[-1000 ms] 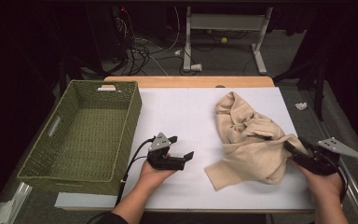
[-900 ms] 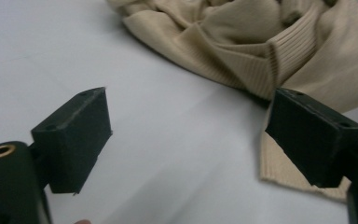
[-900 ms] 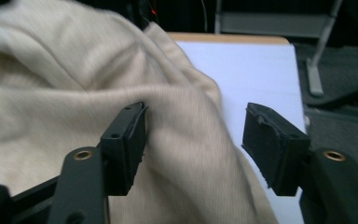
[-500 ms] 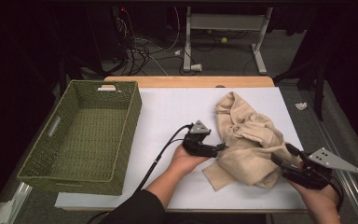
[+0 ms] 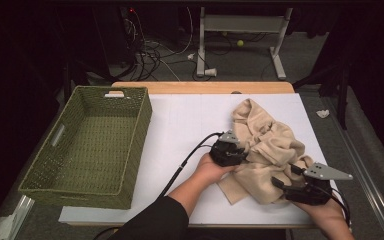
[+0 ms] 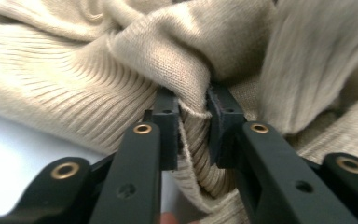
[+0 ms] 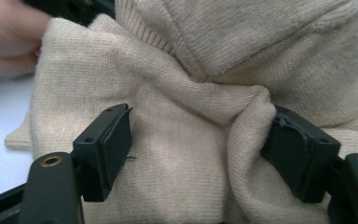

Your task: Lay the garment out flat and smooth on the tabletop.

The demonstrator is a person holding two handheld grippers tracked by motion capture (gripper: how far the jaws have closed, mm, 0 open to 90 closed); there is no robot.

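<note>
At the far left of your table (image 5: 180,120) stands the green woven basket (image 5: 87,145), well apart from the work. Moving right, your left hand-held gripper (image 5: 241,154) lies at the left edge of the crumpled beige sweater (image 5: 267,150), which lies on the right half of the table; its jaws have just been closing and now pinch a ribbed fold of the knit between the pads (image 6: 168,126). Farther right, your right hand-held gripper (image 5: 285,177) sits at the sweater's near edge, jaws spread and lately opening, knit bunched between them, the right pad touching it.
</note>
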